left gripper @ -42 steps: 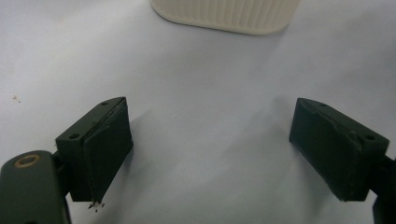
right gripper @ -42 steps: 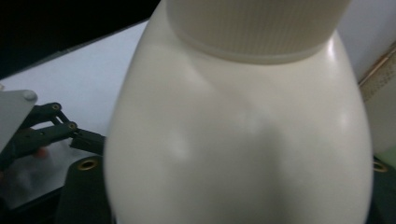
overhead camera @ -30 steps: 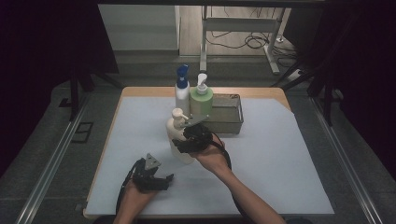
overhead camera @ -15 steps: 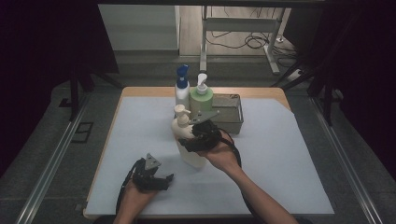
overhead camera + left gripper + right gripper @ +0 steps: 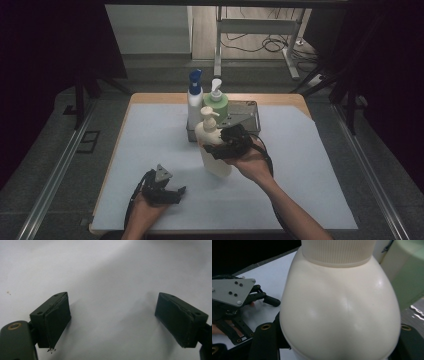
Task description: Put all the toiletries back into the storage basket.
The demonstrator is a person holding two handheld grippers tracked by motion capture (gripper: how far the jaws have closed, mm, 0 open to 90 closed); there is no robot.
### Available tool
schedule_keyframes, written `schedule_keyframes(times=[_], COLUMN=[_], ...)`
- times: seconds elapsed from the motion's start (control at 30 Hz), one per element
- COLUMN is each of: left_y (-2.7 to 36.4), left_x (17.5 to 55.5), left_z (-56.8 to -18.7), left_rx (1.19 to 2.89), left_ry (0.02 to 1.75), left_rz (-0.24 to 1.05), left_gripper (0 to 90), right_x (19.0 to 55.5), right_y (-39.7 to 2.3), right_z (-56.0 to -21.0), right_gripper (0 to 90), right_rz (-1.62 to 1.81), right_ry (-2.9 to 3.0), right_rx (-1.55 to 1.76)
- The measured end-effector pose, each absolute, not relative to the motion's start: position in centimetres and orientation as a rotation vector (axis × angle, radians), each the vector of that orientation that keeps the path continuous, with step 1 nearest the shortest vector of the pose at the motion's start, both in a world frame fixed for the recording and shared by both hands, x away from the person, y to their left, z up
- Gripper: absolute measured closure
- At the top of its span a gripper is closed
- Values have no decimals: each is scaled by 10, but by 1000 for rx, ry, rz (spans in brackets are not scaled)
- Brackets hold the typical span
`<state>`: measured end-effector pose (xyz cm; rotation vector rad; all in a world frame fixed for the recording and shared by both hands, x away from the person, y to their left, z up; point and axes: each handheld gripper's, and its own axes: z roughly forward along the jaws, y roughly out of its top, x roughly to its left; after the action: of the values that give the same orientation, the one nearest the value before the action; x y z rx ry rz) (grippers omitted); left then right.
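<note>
A cream pump bottle [image 5: 218, 166] hangs tilted just above the white mat [image 5: 300, 165], near its middle. My right gripper [image 5: 216, 149] is shut on the bottle's body from the right side. In the right gripper view the bottle's rounded shoulder [image 5: 342, 305] sits between the two black jaws at the bottom corners. My left gripper [image 5: 176, 194] rests on the mat at the front left, open, jaws pointing right. The left gripper view has its pads [image 5: 57, 320] wide apart over bare mat with nothing between them.
Behind the held bottle stand a white bottle with a blue cap [image 5: 195, 97] and a green bottle with a white pump [image 5: 218, 105], beside a metal wire basket [image 5: 246, 111]. The mat's right half is bare. The floor drops away past the table's edges.
My right gripper has carried the cream bottle up and to the right, closer to the basket. The left gripper has stayed where it was.
</note>
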<state>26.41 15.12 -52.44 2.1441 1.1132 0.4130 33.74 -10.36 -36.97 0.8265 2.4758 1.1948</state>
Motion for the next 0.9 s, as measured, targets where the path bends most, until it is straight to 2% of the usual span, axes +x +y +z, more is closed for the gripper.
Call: schedule_keyframes(times=[0.9], left_y=[151], left_x=[264], left_z=[-524], left_rx=[2148], left_ry=[1112], left_rz=[410], left_gripper=[125], right_x=[343], right_y=[-171], right_z=[-336], right_gripper=[375], right_rz=[1170], right_ry=[2359], right_rx=[954])
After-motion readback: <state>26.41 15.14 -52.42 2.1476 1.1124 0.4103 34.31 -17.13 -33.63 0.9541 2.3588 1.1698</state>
